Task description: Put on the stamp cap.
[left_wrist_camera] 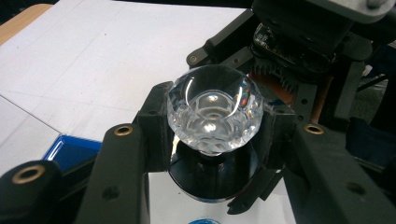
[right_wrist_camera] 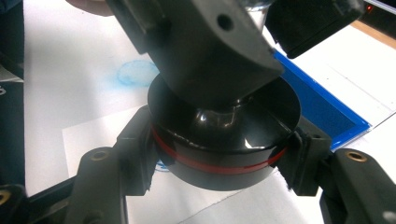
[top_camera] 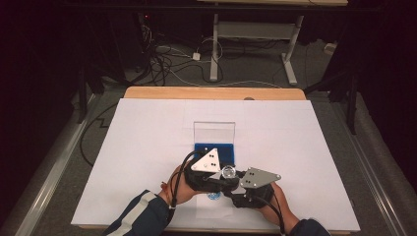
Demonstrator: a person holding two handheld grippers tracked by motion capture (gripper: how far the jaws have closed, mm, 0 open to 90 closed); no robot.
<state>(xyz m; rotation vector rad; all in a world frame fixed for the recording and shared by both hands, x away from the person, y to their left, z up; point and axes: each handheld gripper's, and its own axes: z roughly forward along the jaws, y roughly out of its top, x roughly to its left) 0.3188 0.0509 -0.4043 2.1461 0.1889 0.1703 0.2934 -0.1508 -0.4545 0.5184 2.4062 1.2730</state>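
Both tools meet near the front-centre of the desk [top_camera: 147, 137], which is covered w/ white paper. Left tool [left_wrist_camera: 212, 126] is clamped on a clear faceted knob [left_wrist_camera: 214, 112]: pads press its sides from both flanks, dome facing up toward the cam. In high view the knob [top_camera: 228, 172] sits right between the two grey plates, left tool [top_camera: 216, 174] coming in from the left, right tool [top_camera: 241, 189] from the right, both hands low at the near edge. Right tool [right_wrist_camera: 219, 154] is closed on a black round base [right_wrist_camera: 224, 140] w/ a thin red band around its wall; jaws grip it on opposite sides, base roughly level, lifted a bit above the paper as far as I can tell. Knob sits directly over the base; in left tool view the base [left_wrist_camera: 212, 175] shows just below the knob, stem going down into it, but can't tell if seated or just touching. In right tool view the left tool's jaw blocks most of the knob. Behind the tools: blue pad [top_camera: 215, 150] flat on the desk w/ a clear upright panel [top_camera: 214, 130] at its far side. Blue round stamp mark [right_wrist_camera: 135, 72] on the paper just beside the base; same mark [top_camera: 213, 196] under the tools in high view.
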